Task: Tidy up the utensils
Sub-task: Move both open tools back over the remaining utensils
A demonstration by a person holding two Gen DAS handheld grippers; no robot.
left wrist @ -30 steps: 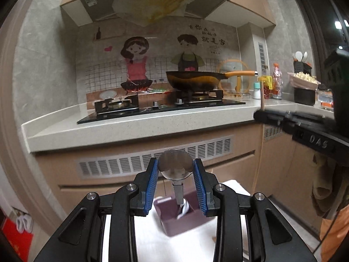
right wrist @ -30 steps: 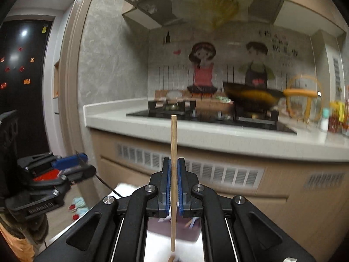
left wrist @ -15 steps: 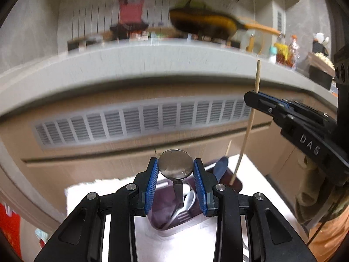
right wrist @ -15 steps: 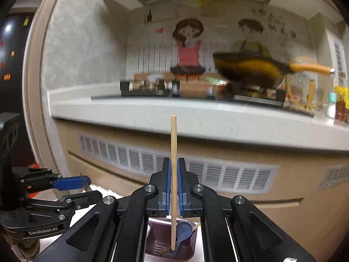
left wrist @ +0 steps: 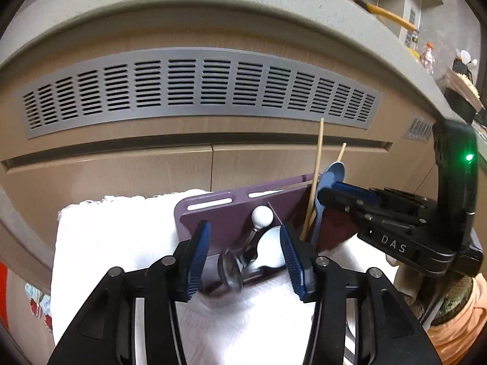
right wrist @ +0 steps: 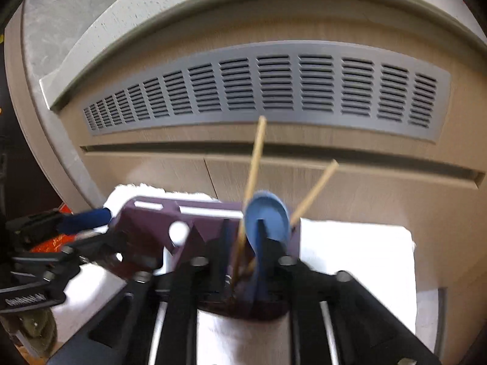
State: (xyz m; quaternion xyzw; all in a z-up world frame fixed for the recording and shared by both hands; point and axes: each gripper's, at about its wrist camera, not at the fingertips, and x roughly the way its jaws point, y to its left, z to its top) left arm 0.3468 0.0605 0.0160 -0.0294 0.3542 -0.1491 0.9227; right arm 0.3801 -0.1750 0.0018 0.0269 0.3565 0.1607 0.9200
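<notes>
The left gripper (left wrist: 245, 254) hangs low over the purple holder (left wrist: 231, 213), which stands on a white towel (left wrist: 100, 243) before a wood cabinet (left wrist: 106, 164) with a grey vent (left wrist: 197, 82). Its jaws have just been opening and now stand apart, the blue pads clear of the metal spoon (left wrist: 232, 269), which lies blurred between them with its bowl down at the holder's front edge. It is no longer pinched. In the same compartment a white-handled utensil (left wrist: 261, 217) leans with its round knob up, and a white spoon bowl shows beside it. The right gripper (left wrist: 330, 196) reaches in from the right over the holder's other compartment. In its own view, much blurred, the right gripper (right wrist: 242, 237) has its jaws just opened to a narrow gap. A chopstick (right wrist: 252, 179) stands between them, leaning slightly and seemingly free of the pads, though the blur leaves this uncertain. Its lower end is down in the holder (right wrist: 152, 222). A second chopstick (right wrist: 313, 194) leans off to the right in the same compartment, and a blue spoon (right wrist: 268, 222) stands there bowl up, just beside the first chopstick. The left gripper (right wrist: 88, 231) shows at the left edge of that view, beside the holder's other end.
</notes>
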